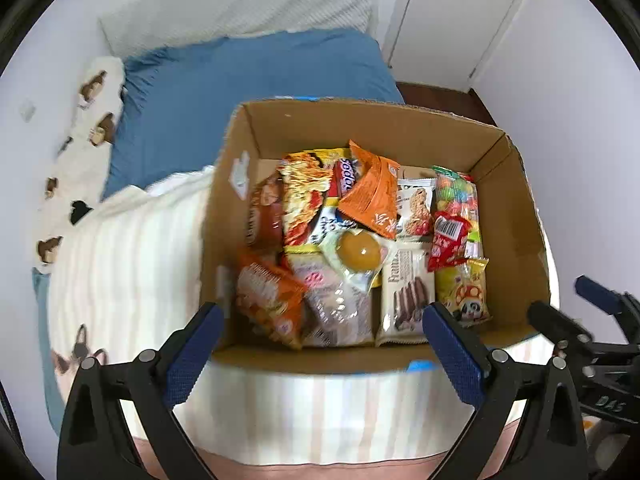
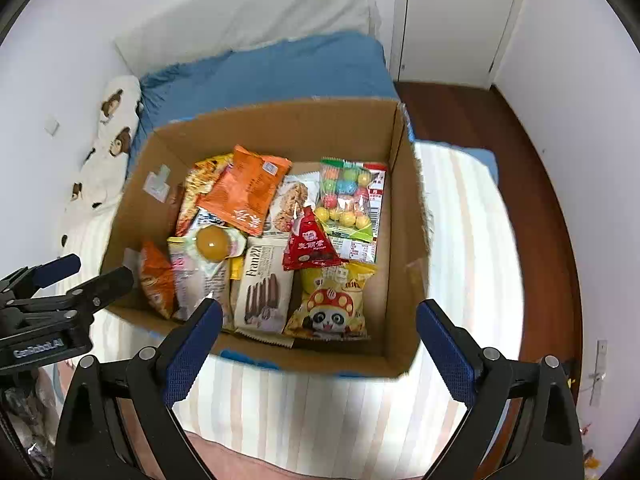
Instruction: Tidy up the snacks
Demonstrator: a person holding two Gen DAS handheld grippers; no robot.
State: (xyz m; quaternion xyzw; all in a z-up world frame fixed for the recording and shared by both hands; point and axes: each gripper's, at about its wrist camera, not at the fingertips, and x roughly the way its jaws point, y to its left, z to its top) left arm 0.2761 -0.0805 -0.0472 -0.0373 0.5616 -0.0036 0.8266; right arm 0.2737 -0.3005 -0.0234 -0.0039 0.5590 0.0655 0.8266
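An open cardboard box (image 1: 516, 216) (image 2: 404, 240) sits on a striped blanket on a bed. It holds several snack packets: an orange pouch (image 1: 372, 196) (image 2: 246, 192), a jelly cup (image 1: 358, 250) (image 2: 212, 244), a Franzzi wafer pack (image 1: 406, 292) (image 2: 262, 292), a yellow panda bag (image 1: 466, 292) (image 2: 334, 304), a red triangular pack (image 1: 448, 240) (image 2: 310, 246) and a candy-ball bag (image 1: 456, 196) (image 2: 348, 204). My left gripper (image 1: 320, 344) is open and empty above the box's near edge. My right gripper (image 2: 320, 344) is open and empty above the box's near right part.
The striped blanket (image 1: 132, 256) (image 2: 460, 240) covers the near bed. A blue pillow (image 1: 248, 76) (image 2: 272, 72) lies beyond the box. A bear-print cushion (image 1: 84, 128) lies along the left wall. A door (image 1: 452, 12) and wooden floor (image 2: 472, 120) are at the right.
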